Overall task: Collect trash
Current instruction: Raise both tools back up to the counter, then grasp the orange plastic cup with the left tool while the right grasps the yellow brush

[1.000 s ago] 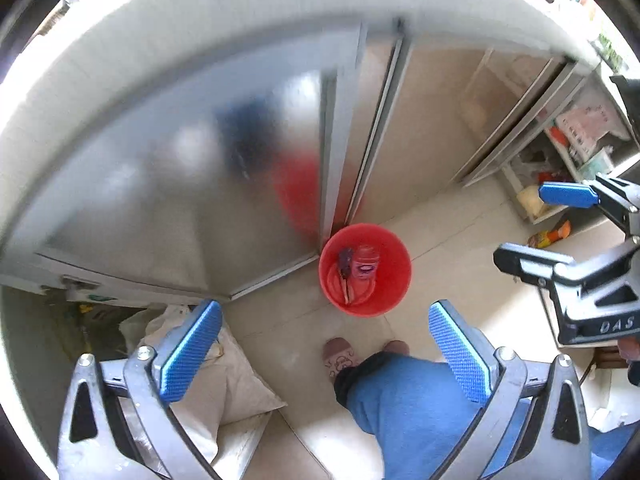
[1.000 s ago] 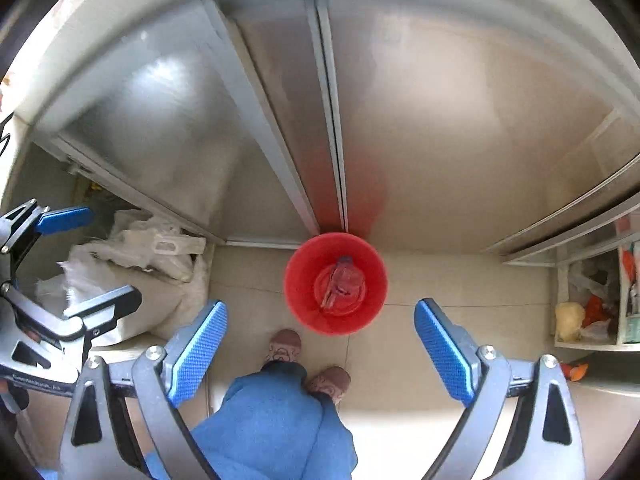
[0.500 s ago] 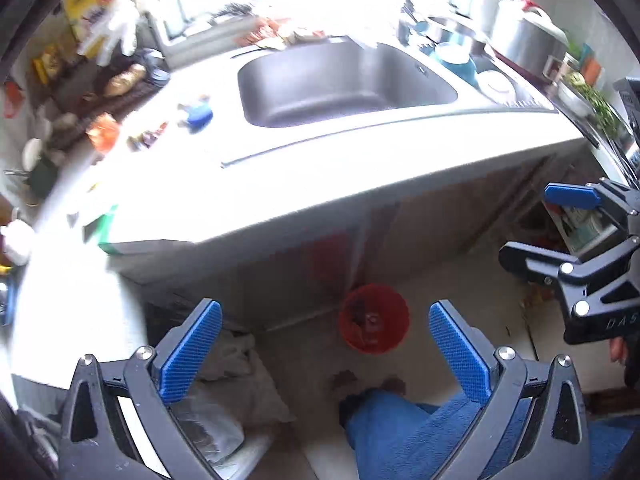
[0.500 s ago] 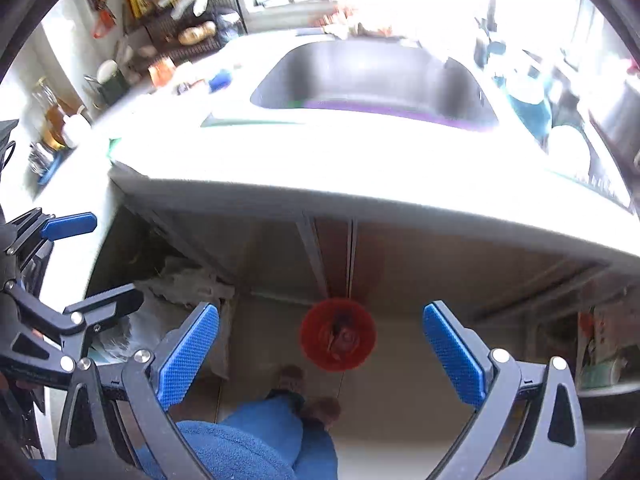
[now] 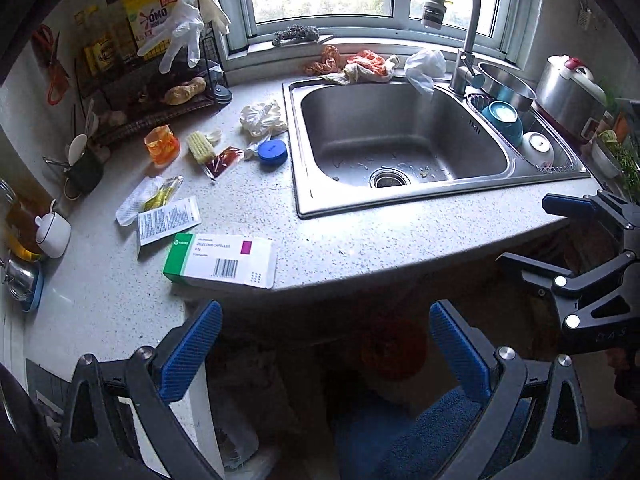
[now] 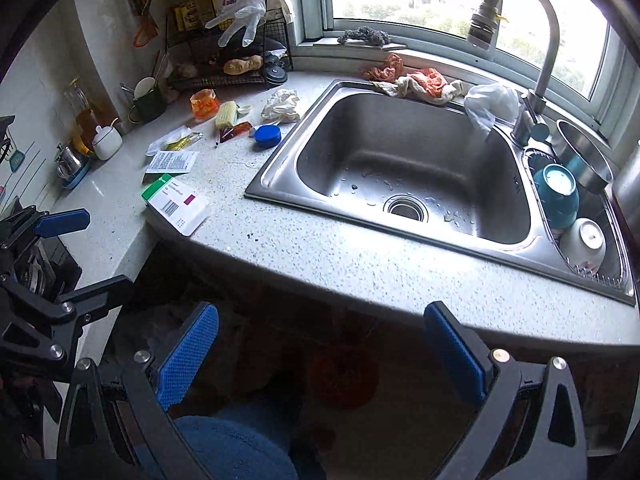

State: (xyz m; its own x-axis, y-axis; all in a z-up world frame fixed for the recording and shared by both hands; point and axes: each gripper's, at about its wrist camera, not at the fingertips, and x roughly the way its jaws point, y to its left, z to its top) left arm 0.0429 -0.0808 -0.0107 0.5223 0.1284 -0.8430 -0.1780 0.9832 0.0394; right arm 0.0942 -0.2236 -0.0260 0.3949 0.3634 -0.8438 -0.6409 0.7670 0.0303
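We hold left gripper (image 5: 326,344) and right gripper (image 6: 320,346) above counter (image 5: 360,240) edge, jaws wide, empty. Trash: medicine box (image 5: 220,260), wrappers (image 5: 168,220) left of sink (image 5: 400,148); red bin (image 5: 394,346) below, ready for drops.

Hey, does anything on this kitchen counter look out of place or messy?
Yes. Litter lies left of the sink: a medicine box overhanging the counter edge, torn sachets, a blue lid, and a crumpled bag.

Both hand-held grippers raised: red bin (image 5: 394,350) receded, countertop (image 5: 320,232) entered view.
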